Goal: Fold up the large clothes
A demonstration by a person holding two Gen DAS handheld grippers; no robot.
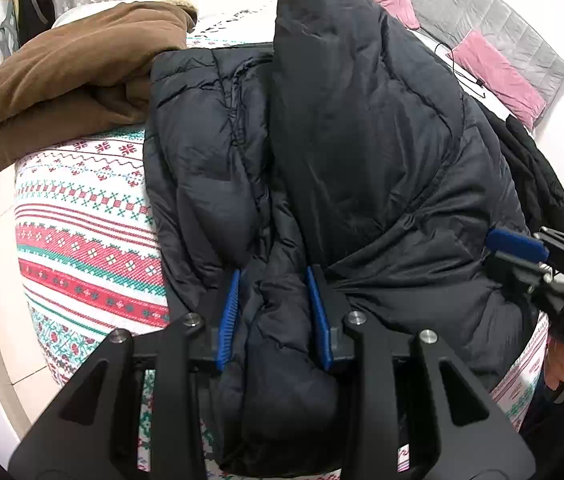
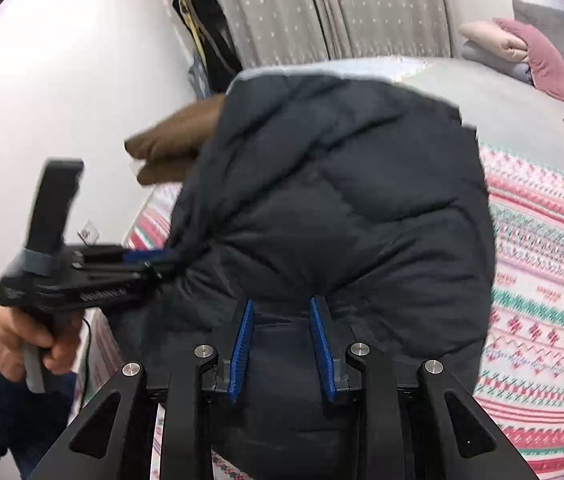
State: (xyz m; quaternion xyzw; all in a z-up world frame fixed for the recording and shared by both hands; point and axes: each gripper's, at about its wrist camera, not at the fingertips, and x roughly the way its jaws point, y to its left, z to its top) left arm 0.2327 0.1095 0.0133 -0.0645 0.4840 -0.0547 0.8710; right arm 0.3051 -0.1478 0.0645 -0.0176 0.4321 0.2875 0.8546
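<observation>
Gripping a bunched fold of the black puffer jacket [image 1: 321, 152] between its blue pads, left hand-held gripper [image 1: 274, 312], right hand-held gripper [image 2: 282, 344] likewise clamped on the jacket's edge, jacket lying on the patterned bed [image 1: 82, 216], folded brown coat [image 1: 74, 80] just beside the jacket

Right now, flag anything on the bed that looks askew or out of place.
Little stands out. The black puffer jacket is bunched and lumpy mid-fold, gripped by the left gripper and right gripper. The brown coat overhangs the bed's edge.

Black puffer jacket [image 1: 361, 140] lies bunched on the patterned bedspread [image 1: 82, 220].
</observation>
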